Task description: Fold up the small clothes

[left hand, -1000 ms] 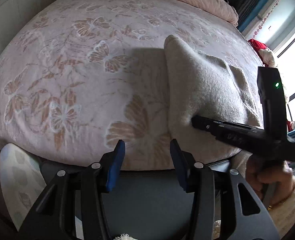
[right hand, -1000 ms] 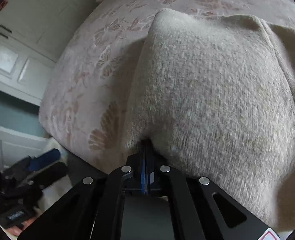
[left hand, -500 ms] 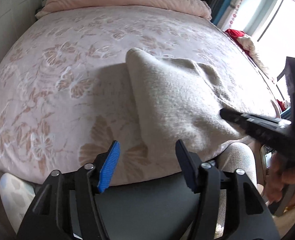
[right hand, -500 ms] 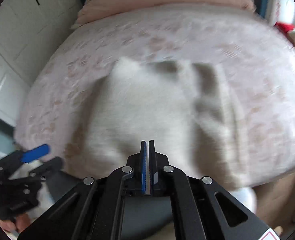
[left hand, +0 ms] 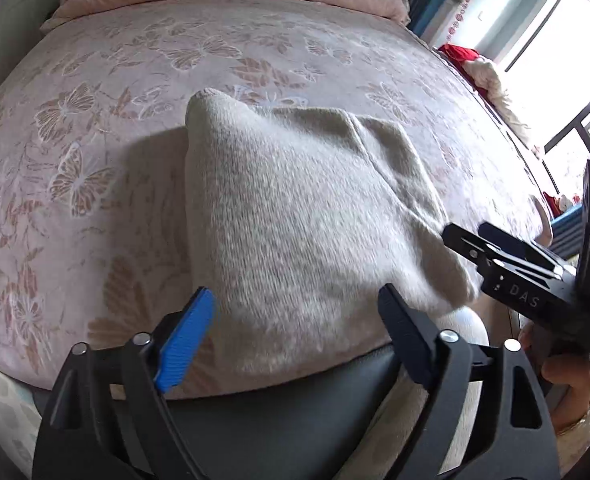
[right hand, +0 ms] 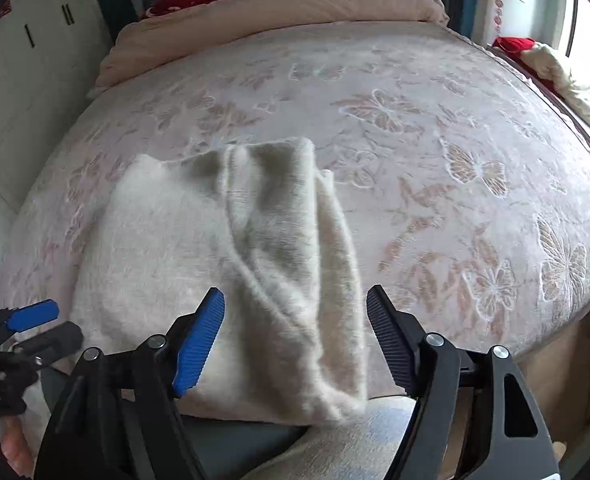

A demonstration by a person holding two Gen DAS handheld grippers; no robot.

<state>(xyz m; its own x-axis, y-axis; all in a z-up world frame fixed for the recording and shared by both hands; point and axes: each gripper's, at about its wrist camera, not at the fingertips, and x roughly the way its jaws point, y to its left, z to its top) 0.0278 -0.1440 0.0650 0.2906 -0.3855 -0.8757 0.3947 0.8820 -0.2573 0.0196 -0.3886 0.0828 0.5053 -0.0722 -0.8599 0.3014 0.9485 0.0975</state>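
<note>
A folded cream knitted garment point(left hand: 295, 216) lies on the near edge of the bed, its front part hanging slightly over the edge. It also shows in the right wrist view point(right hand: 231, 264), with a thicker folded band along its right side. My left gripper point(left hand: 295, 332) is open and empty, just in front of the garment's near edge. My right gripper point(right hand: 295, 336) is open and empty, above the garment's near right corner. The right gripper also shows in the left wrist view point(left hand: 467, 236), at the garment's right edge. The left gripper shows in the right wrist view point(right hand: 43, 324) at the far left.
The bed point(left hand: 135, 92) has a pink sheet with butterfly and flower print. A pink duvet point(right hand: 279, 12) is rolled along the far side. Red and white items point(right hand: 535, 56) lie at the right. White wardrobe doors point(right hand: 19, 80) stand on the left.
My right gripper has let go of the garment, opened and pulled back. The garment now lies flat on the bed. My left gripper has shifted right, toward the garment's near edge.
</note>
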